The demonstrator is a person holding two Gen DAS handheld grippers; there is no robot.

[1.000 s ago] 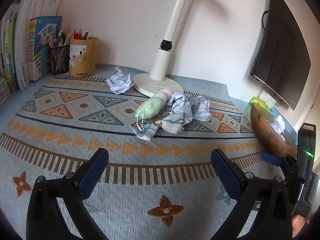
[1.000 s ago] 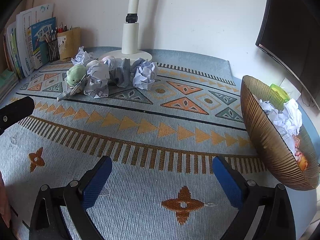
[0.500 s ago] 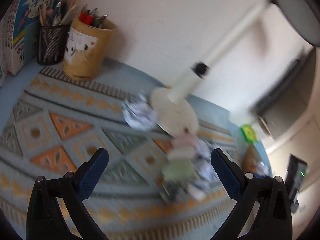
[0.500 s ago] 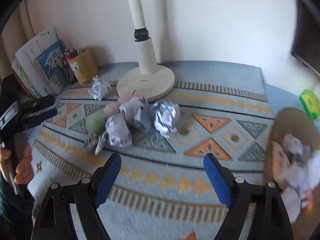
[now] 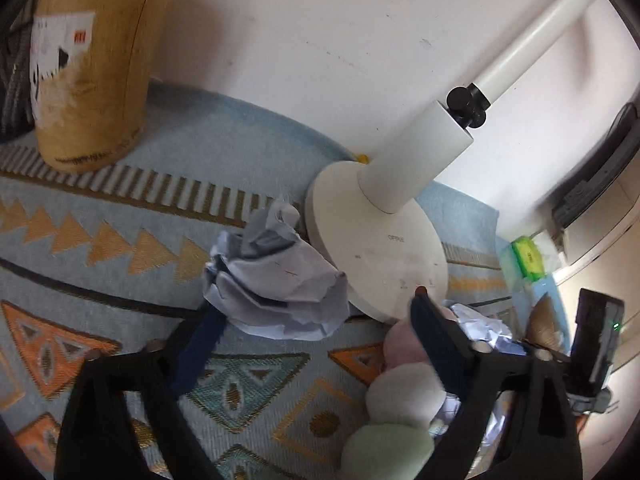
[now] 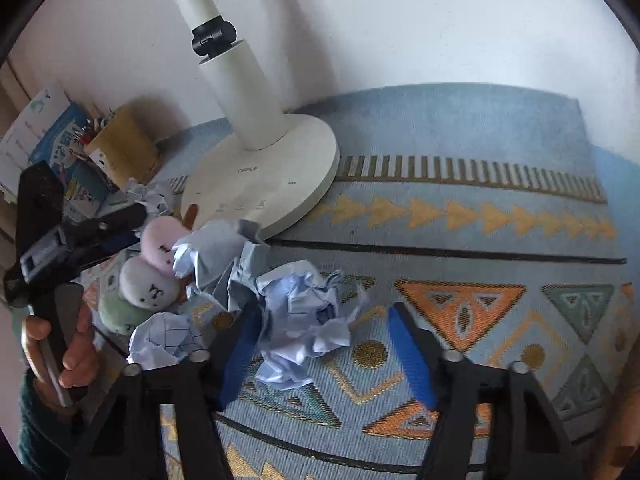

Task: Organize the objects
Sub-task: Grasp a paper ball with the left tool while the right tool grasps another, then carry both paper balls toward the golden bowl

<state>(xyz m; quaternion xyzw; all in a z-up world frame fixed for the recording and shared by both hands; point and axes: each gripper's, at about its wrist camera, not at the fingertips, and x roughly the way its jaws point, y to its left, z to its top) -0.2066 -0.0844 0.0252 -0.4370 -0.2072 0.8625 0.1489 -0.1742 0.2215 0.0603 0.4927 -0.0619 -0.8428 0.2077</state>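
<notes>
1. Claws on both hands had just been closing, each around a crumpled paper ball on the patterned mat (image 6: 460, 128) that covers the counter.
2. Left claw (image 5: 316, 322) bracketed one paper ball (image 5: 276, 284) lying just beside the lamp base (image 5: 376, 240); its left pad (image 5: 200, 344) touched the ball's edge, while the right pad (image 5: 436, 344) stood clear of it, against the plush toy (image 5: 400, 396). It was judged not yet gripping.
3. Right claw (image 6: 320, 344) straddled a second ball (image 6: 304, 320) in front of the lamp base (image 6: 260, 180); the left pad (image 6: 236, 356) met the paper, the right pad (image 6: 412, 356) showed mat between itself and the ball. Its jaws were part closed, no firm hold seen.
4. Two more balls (image 6: 216, 256) (image 6: 164, 340) lay beside the plush toy (image 6: 148, 276), a stack of pink, white and green lumps.
5. A yellow pen cup (image 5: 88, 76) stood at the wall, well apart from the lamp.
6. Crumpled paper was likely very light, soft and springy: it would crush rather than slip, so a squeeze across the ball's widest middle should hold it. Loose flaps at the rim would tear or pull free if pinched alone.
7. Risk: the left claw's right pad could catch the toy along with the ball.
</notes>
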